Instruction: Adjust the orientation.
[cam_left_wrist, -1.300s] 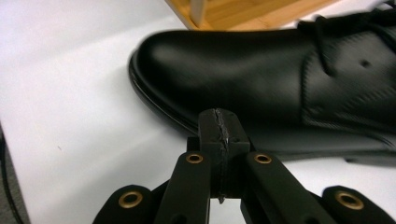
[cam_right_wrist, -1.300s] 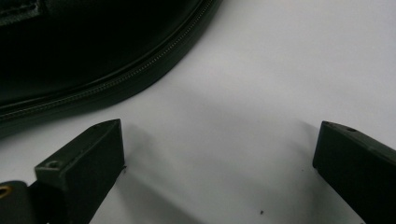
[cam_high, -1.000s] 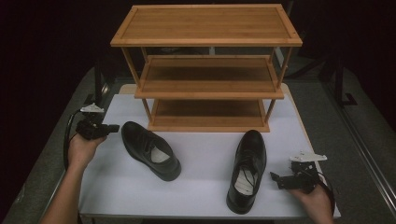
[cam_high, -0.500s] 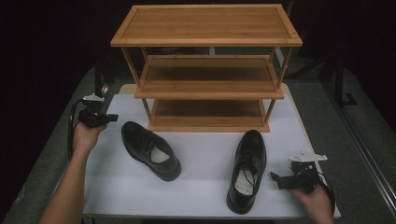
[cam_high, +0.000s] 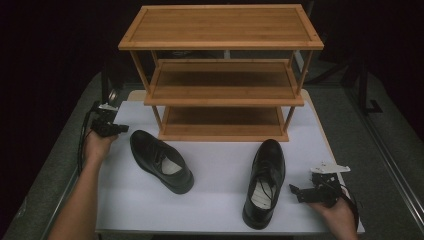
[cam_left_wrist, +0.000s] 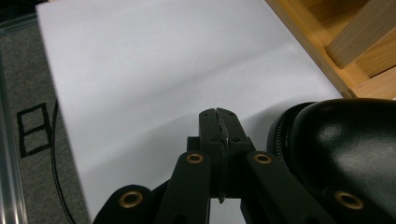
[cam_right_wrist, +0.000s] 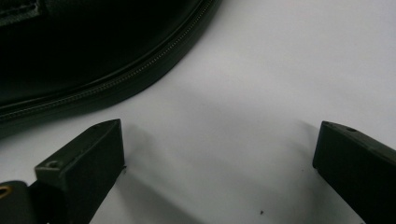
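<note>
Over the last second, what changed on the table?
The left gripper, jaws shut and empty, moved up the high view and slightly right, toward the rack, ending by the left shoe. The right gripper, jaws open, kept still beside the right shoe. Neither shoe moved.

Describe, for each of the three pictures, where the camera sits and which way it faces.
High view: above the near table edge, facing forward and down at the rack; both forearms show.
Left gripper view: on the left gripper, along shut jaws over the white table.
Right gripper view: on the right gripper, low, jaws open.
Shared: the left shoe; the right shoe.
</note>
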